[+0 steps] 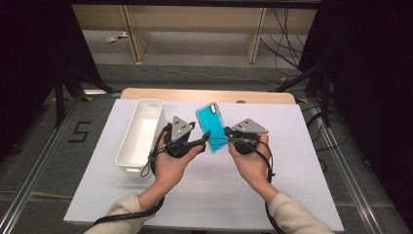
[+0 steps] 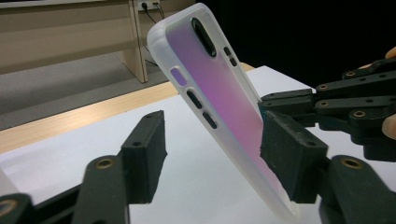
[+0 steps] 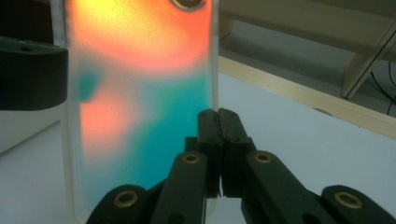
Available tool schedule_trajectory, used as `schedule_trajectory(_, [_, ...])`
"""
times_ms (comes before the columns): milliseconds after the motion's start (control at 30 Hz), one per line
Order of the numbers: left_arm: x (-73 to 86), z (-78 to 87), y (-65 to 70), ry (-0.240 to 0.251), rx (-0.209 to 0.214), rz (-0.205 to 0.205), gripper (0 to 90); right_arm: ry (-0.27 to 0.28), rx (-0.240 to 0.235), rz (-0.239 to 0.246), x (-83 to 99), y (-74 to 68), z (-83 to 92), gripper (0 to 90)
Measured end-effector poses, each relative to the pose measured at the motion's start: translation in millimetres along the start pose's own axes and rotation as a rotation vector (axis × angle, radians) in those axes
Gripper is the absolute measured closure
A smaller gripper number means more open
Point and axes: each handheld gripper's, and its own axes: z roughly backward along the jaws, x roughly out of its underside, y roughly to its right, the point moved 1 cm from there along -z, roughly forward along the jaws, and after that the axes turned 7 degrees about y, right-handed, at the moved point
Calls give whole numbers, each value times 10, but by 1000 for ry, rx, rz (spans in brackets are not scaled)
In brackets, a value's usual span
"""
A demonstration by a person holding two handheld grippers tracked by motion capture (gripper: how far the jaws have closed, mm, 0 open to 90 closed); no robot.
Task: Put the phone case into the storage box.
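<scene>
The phone case (image 1: 212, 126) was held clear of the table, between the two grippers, at about the centre of the high view. The right gripper (image 1: 228, 132) had its jaws pressed together on the case's edge; in the right gripper view the closed jaws met at the case's lower right rim (image 3: 140, 116). The left gripper (image 2: 212, 154) stood with its jaws spread wide, one on each side of the tilted case (image 2: 219, 112). Its right-hand jaw lay against or just beside the case's back face; contact could not be confirmed. Its other jaw was well apart from the case.

The step in hand appeared to be a handover or a two-point grasp. To do it well, the left gripper would need to close squarely across the case's faces, clear of the camera cut-out (image 2: 204, 36) and side button slots. The right gripper should hold firm until the left grip is secure. A thin rim grip may let the case pivot or slip.

The work surface was a white sheet (image 1: 272, 185) over a wooden table (image 1: 204, 95). A white bin (image 1: 140, 136) lay at 9 o'clock from the case, near the left hand (image 1: 173, 163). At 12 o'clock, beyond the table, stood pale wooden furniture (image 1: 195, 27) on a grey floor (image 1: 44, 161), with cables (image 1: 285, 39) at 1 o'clock. Black curtains (image 1: 370, 73) closed both sides.
</scene>
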Motion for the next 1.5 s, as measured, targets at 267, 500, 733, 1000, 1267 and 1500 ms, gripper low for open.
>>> schedule_trajectory(267, [14, -32, 14, -7, -5, 6, 525, 4, 17, 22, -13, -19, 9, 893])
schedule_trajectory(500, [1, -42, 5, -2, -6, 3, 598, 2, 14, 26, -4, -16, 7, 893])
schedule_trajectory(733, [4, -57, -19, 3, -10, 10, 647, 17, 26, 31, -7, -33, 3, 892])
schedule_trajectory(1000, [0, -70, -55, 11, -11, 42, 679, 33, 41, 45, -16, -50, 20, 890])
schedule_trajectory(1267, [-14, -61, -91, 28, -12, 74, 723, 43, 41, 50, -26, -74, 39, 887])
schedule_trajectory(1500, [-13, -50, -132, 36, -16, 89, 796, 59, 41, 56, -11, -119, 34, 877])
